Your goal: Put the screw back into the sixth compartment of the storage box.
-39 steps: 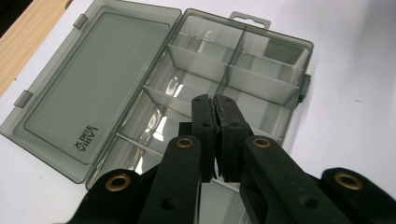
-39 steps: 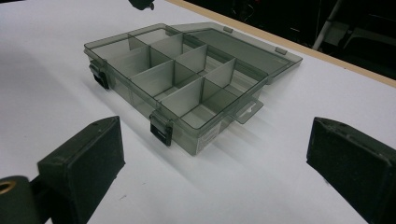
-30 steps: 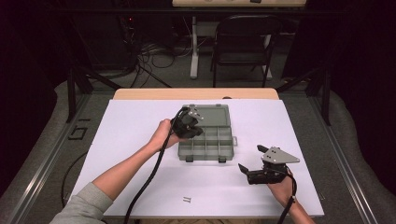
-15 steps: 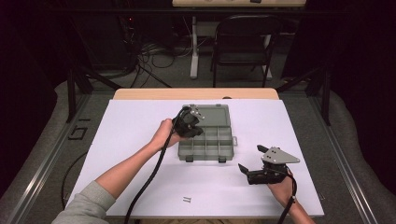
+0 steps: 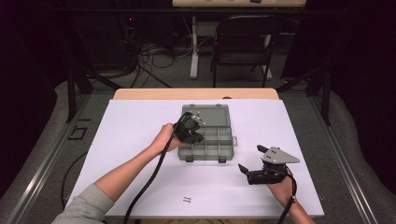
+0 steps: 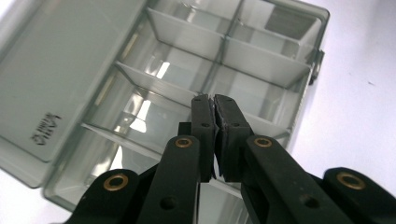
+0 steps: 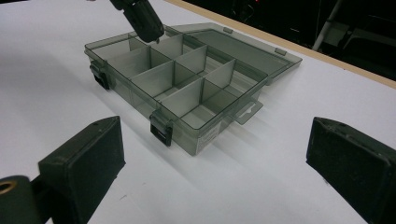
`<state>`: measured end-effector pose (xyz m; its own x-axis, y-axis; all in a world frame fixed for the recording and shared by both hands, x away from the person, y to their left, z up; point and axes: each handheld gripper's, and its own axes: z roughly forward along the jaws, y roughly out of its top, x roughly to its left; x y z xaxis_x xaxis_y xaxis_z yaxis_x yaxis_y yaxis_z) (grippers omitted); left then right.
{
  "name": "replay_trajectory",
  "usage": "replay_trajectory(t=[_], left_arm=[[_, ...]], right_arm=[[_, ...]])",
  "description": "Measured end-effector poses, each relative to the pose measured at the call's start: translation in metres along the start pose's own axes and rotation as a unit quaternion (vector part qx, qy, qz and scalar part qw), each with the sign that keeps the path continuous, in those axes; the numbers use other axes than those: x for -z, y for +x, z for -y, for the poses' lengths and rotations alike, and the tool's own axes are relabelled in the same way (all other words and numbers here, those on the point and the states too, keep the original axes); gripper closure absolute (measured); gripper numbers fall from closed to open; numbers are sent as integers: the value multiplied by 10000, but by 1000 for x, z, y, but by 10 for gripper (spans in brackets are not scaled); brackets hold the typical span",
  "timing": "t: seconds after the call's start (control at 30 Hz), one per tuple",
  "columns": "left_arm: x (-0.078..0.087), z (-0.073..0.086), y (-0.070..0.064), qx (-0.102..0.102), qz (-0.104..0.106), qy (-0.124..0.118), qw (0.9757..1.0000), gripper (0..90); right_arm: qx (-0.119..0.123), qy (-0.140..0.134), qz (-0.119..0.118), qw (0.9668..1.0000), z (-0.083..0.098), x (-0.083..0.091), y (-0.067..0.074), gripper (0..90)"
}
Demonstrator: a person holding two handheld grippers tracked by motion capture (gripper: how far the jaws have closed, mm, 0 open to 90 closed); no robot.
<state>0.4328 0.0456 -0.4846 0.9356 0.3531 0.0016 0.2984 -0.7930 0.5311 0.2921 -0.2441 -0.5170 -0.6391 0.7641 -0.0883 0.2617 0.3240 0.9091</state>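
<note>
A smoky clear organiser box (image 5: 212, 144) lies on the white table with its lid (image 5: 208, 114) folded back. Its divided compartments (image 7: 187, 88) look empty. My left gripper (image 5: 195, 136) hangs over the box's left end, tilted down, jaws shut (image 6: 214, 100) above a compartment near the hinge. I see nothing between them. The same jaw tips (image 7: 152, 30) show at the box's far corner in the right gripper view. My right gripper (image 5: 250, 172) rests to the right of the box near the front edge. It points left at the box, open wide (image 7: 215, 158) and holding nothing.
Two small screws (image 5: 187, 199) lie on the white sheet (image 5: 116, 140) near the front edge, left of my right hand. The left gripper's black cable (image 5: 149, 182) trails along the forearm. A chair (image 5: 245, 42) and a table leg stand beyond the far edge.
The left gripper has shifted slightly over the box's left end, jaws still shut. The right gripper has not moved.
</note>
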Motion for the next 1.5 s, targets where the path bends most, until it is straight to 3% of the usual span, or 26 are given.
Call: replay_trajectory(t=[0.23,0.43,0.57,0.8,0.93,1.5], left_arm=[[-8,4,-4,-31,110,90,9999,866],[-7,4,-5,-41,210,33,9998,761],[-1,4,-7,-96,258,-20,9996,663],[12,7,-14,-214,199,-47,9996,328],[21,10,-18,-256,195,-123,9994,224],[51,39,-47,-579,46,-313,9978,102]], right_arm=[[-10,49,4,10000,0,0,1,33],[1,14,10,10000,0,0,-1,33],[6,11,15,10000,0,0,0,33],[-2,18,17,10000,0,0,0,33],[-3,21,20,10000,0,1,0,33],[-38,48,-9,10000,0,0,0,33]])
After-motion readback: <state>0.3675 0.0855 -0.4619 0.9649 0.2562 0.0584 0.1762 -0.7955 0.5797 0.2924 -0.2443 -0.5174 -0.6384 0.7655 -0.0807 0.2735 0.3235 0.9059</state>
